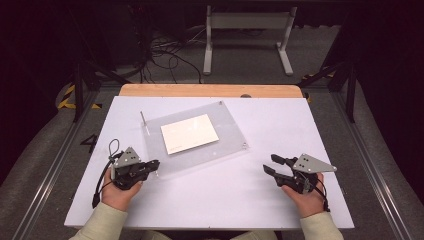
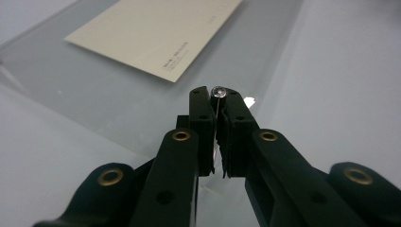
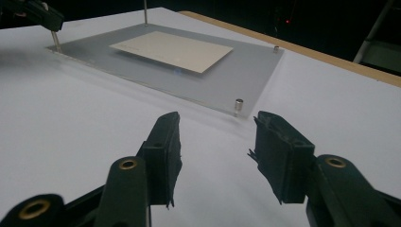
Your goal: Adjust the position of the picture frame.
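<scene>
Two sleeved forearms come up from the bottom of the high view, and we hold one tool in each hand. Our left tool [image 1: 152, 165] sits at the near left corner of a clear acrylic plate [image 1: 230, 127] on the white table [image 1: 280, 120], its jaws pressed together there. Our right tool [image 1: 274, 165] rests well apart from the plate, its jaws spread and holding nothing. One cream card [image 1: 190, 133] lies under the plate. We count one thin metal pin [image 1: 144, 122] standing upright at the far left corner

From the left gripper view, the jaws pinch one small metal standoff [image 2: 218, 92] by its stem, its round head showing above the tips, at the plate's edge; the card [image 2: 156, 33] lies beyond

From the right gripper view, the spread jaws face the plate [image 3: 255, 66], where we count two short standoffs, one near [image 3: 239, 104] and one far [image 3: 276, 49]
</scene>
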